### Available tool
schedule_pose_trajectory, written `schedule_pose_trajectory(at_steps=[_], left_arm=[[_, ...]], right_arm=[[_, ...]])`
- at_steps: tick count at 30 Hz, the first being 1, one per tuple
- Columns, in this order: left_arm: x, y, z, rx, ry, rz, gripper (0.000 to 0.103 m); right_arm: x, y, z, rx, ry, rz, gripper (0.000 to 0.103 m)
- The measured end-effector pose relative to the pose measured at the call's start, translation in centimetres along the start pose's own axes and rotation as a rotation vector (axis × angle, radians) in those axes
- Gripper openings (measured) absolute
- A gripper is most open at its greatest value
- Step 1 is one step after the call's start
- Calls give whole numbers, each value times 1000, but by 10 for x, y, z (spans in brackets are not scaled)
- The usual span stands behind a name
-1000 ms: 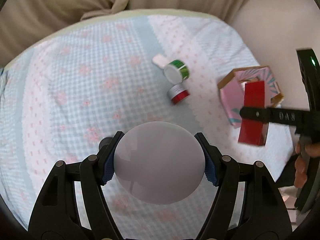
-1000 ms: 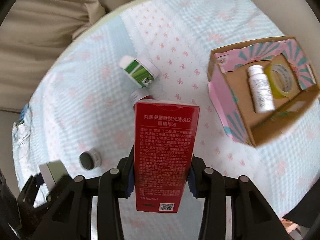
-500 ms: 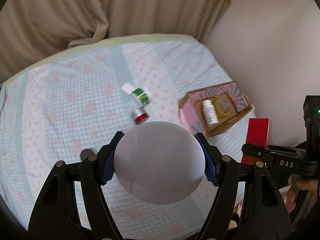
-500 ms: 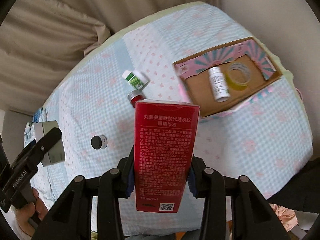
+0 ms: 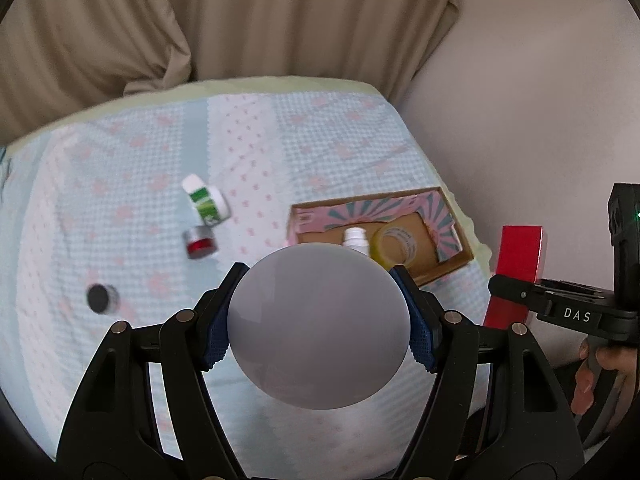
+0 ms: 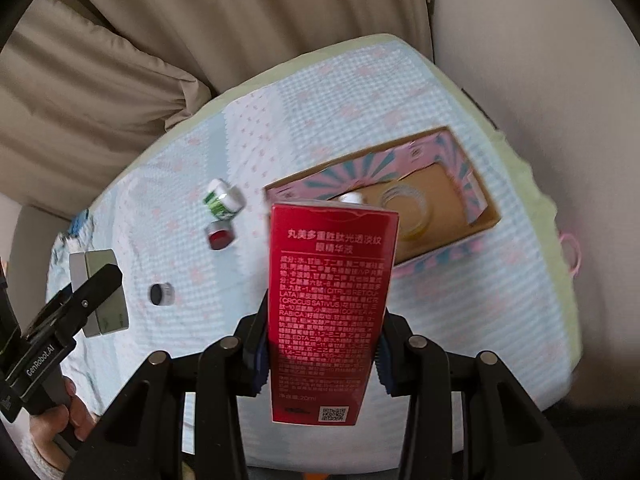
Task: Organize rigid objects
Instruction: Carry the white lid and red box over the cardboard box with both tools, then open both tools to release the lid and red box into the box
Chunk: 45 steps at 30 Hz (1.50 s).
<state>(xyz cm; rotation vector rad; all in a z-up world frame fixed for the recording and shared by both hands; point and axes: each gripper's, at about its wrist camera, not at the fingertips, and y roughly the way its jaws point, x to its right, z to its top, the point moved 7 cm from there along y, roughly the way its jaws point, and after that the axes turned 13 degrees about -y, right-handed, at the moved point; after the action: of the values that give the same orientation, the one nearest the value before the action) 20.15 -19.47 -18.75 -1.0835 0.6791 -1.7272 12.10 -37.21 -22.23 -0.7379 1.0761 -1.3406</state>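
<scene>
The left gripper (image 5: 319,322) is clamped on a round grey-white case (image 5: 319,326), the right gripper (image 6: 320,350) on a red carton (image 6: 330,304); each blocks part of the cardboard box (image 6: 478,236) beyond. Left of the box lie a red jar (image 5: 199,243), a green-labelled bottle (image 5: 206,200) and a black-capped pot (image 5: 102,299). Only the left view shows the white bottle (image 5: 355,237) inside clearly.

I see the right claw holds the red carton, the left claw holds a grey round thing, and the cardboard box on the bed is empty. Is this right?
Not quite: the cardboard box is not empty. The left wrist view shows a white bottle and a yellow tape roll inside. The rest stands.
</scene>
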Motion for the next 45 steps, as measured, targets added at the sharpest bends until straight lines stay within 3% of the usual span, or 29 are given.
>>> schedule_pose_trajectory(at_steps=[3,11,20,29,43,44,45], left_arm=[[20,20,-4,-12,-54,7,68],[43,82,-1,-53,-82,74,68],[38,183,2,-162,-107,167,68],[20,277,-6,-263,-85,262,68],[25,298,-4,-273,17,312,68],[27,297,-3,-271,20,311,69],[29,295,-1,-265,23,301,78]], right_arm=[[33,6,9,-26,-29,1,39],[100,33,40,-74,-111,-20,39],[138,98,69,-145,-214,-36,39],[157,169,66,-222,-267,-37,39],[162,194,59,-212,-268,-36,39],[162,194,60,-206,-273,-38,39],[161,194,60,-198,-279,-41,41]])
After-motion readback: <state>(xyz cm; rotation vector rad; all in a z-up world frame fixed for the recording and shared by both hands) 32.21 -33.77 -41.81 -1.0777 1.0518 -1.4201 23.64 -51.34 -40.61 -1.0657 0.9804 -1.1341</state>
